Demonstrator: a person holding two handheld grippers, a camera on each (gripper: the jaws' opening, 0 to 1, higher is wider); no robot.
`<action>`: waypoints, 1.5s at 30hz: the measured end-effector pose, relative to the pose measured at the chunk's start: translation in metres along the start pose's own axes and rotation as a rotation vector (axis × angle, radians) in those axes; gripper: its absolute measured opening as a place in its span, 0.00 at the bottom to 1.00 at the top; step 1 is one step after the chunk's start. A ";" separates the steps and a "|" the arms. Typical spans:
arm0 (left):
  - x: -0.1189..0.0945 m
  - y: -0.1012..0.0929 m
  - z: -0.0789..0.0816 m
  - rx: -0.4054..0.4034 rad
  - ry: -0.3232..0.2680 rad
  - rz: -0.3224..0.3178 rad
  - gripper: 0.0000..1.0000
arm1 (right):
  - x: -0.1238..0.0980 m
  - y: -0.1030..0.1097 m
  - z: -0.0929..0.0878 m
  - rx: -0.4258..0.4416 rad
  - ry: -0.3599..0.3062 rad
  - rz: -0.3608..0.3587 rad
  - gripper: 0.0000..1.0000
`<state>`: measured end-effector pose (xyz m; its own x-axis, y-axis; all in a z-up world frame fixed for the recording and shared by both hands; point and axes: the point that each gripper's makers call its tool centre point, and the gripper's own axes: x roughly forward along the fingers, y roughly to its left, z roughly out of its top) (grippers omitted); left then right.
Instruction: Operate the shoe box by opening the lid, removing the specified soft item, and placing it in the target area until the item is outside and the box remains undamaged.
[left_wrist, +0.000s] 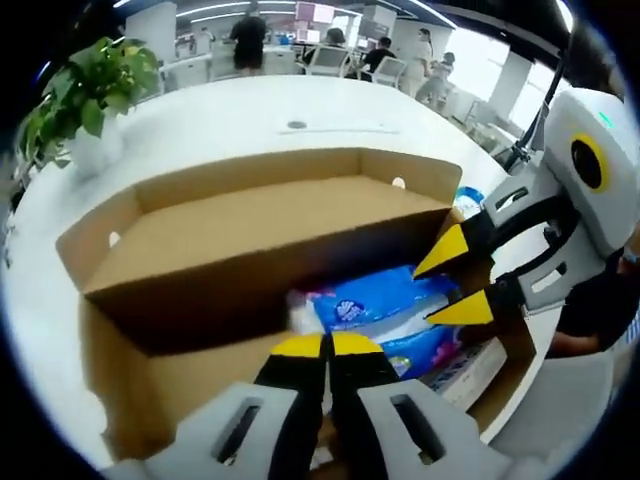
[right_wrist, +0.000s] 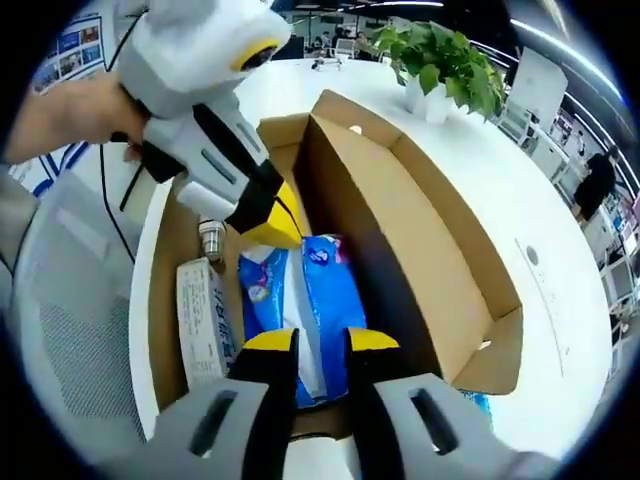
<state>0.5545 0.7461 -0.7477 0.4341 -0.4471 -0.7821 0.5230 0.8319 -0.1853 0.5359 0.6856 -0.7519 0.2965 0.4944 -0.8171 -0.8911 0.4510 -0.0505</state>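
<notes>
- Shoe box (left_wrist: 250, 230): plain brown cardboard, open, standing on a white counter (left_wrist: 230, 115). In the left gripper view its raised lid fills the centre of the frame, tilted back, with a small round hole near each end; in the right gripper view (right_wrist: 400, 230) the lid runs diagonally from top centre to lower right.
- Soft item (right_wrist: 300, 300): a blue and white plastic pack, glossy and creased, with printed white patches. It lies inside the box, in the centre of the right gripper view; in the left gripper view (left_wrist: 385, 310) it sits right of centre, below the lid's shadowed edge.
- Left gripper (left_wrist: 325, 345): yellow-tipped black jaws at the bottom centre of its own view, pressed together with nothing between them, over the box interior. In the right gripper view (right_wrist: 265, 225) it enters from the upper left, held by a hand (right_wrist: 80, 115), its tips just above the pack's far end.
- Right gripper (right_wrist: 320, 340): jaws slightly parted at the bottom of its own view, standing over the near end of the pack; whether they pinch the wrap cannot be told. In the left gripper view (left_wrist: 455, 280) it reaches in from the right, jaws apart.
- White carton (right_wrist: 205, 320): a narrow printed box lying inside the shoe box, left of the pack.
- Potted plant (right_wrist: 440, 65): green leaves in a white pot, at the top of the right gripper view, on the counter.
</notes>
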 end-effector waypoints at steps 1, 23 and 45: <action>-0.001 0.000 0.000 -0.001 -0.002 0.001 0.00 | 0.000 0.000 0.000 0.005 0.001 -0.003 0.12; -0.031 -0.003 0.022 0.034 -0.047 -0.016 0.00 | -0.023 -0.007 0.018 0.017 -0.056 -0.049 0.00; -0.078 -0.022 0.085 0.093 -0.179 -0.031 0.00 | -0.084 -0.028 0.054 -0.005 -0.126 -0.083 0.00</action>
<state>0.5712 0.7355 -0.6321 0.5356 -0.5303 -0.6572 0.5998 0.7867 -0.1460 0.5540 0.6712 -0.6507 0.4101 0.5453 -0.7311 -0.8632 0.4907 -0.1183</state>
